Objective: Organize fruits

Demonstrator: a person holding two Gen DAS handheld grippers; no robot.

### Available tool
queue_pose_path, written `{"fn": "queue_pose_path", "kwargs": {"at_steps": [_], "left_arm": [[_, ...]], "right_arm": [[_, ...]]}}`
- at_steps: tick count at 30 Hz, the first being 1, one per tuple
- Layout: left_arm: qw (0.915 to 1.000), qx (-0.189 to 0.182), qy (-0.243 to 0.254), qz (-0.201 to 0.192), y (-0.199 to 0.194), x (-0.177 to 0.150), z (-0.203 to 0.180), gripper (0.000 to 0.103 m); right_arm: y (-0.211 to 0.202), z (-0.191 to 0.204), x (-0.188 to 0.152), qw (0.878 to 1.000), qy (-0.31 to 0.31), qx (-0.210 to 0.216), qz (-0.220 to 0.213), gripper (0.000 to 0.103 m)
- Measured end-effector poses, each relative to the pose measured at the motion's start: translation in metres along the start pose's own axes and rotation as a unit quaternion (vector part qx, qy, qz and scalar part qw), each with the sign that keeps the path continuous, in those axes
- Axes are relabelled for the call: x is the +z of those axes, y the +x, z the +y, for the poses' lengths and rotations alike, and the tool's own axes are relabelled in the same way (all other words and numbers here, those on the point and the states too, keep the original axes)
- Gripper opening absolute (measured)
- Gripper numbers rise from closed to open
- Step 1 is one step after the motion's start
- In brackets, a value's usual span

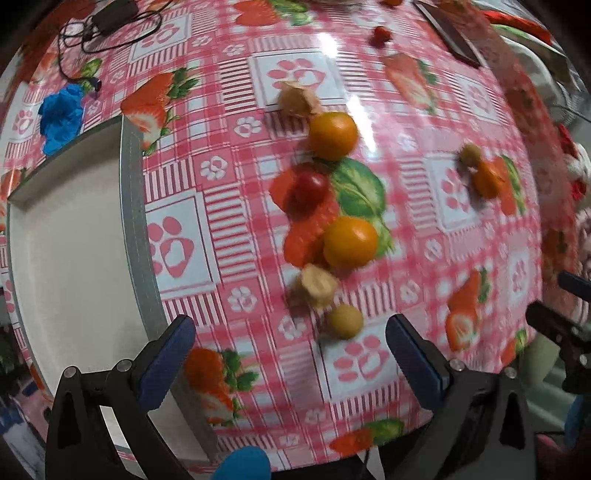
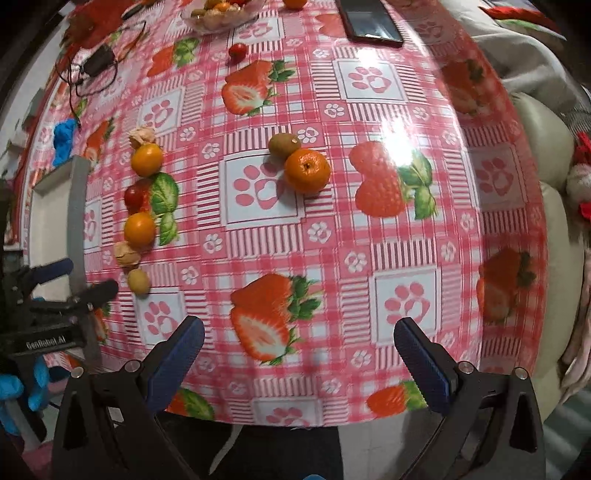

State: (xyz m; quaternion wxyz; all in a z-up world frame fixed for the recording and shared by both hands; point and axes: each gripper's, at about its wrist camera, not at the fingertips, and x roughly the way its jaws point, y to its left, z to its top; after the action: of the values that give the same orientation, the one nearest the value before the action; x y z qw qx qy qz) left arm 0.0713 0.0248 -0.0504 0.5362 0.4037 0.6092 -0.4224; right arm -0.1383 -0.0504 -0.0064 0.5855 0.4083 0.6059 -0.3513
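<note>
Left gripper (image 1: 290,338) spread wide, empty, above fruit row (image 1: 334,206) beside tray (image 1: 129,221) at table's left edge. Right gripper (image 2: 299,338) released, empty; orange (image 2: 307,171) touching kiwi (image 2: 283,144) mid-table.

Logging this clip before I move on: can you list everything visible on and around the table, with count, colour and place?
Round fruits: two, orange-yellow, in the left line.
Cherry tomatoes: two, red, one in the line, one far.
Husked fruits: two, tan, in the line.
Small fruit: one, yellow-green, nearest end.
Mandarin: one, orange, centre.
Kiwi: one, brown-green, touching mandarin.
Tray: one, white, left, holds nothing visible.
Bowl: one, clear, far edge.
Phone: one, black, far.
Cable: black, far left.
Left gripper: open.
Right gripper: open.
</note>
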Motion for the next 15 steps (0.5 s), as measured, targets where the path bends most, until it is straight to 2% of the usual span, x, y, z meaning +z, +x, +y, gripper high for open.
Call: {"fn": "queue_pose_path", "kwargs": {"at_steps": [9, 15], "left_arm": [[0.9989, 0.021, -0.04, 0.015, 0.03, 0.012, 0.013, 0.103], [0.998, 0.036, -0.045, 0.027, 0.051, 0.014, 0.011, 0.103]], "right_arm": [[0.034, -0.008, 0.034, 0.999, -0.03, -0.005, 0.027, 0.103], [0.043, -0.008, 0.068, 0.999, -0.04, -0.003, 0.012, 0.103]]}}
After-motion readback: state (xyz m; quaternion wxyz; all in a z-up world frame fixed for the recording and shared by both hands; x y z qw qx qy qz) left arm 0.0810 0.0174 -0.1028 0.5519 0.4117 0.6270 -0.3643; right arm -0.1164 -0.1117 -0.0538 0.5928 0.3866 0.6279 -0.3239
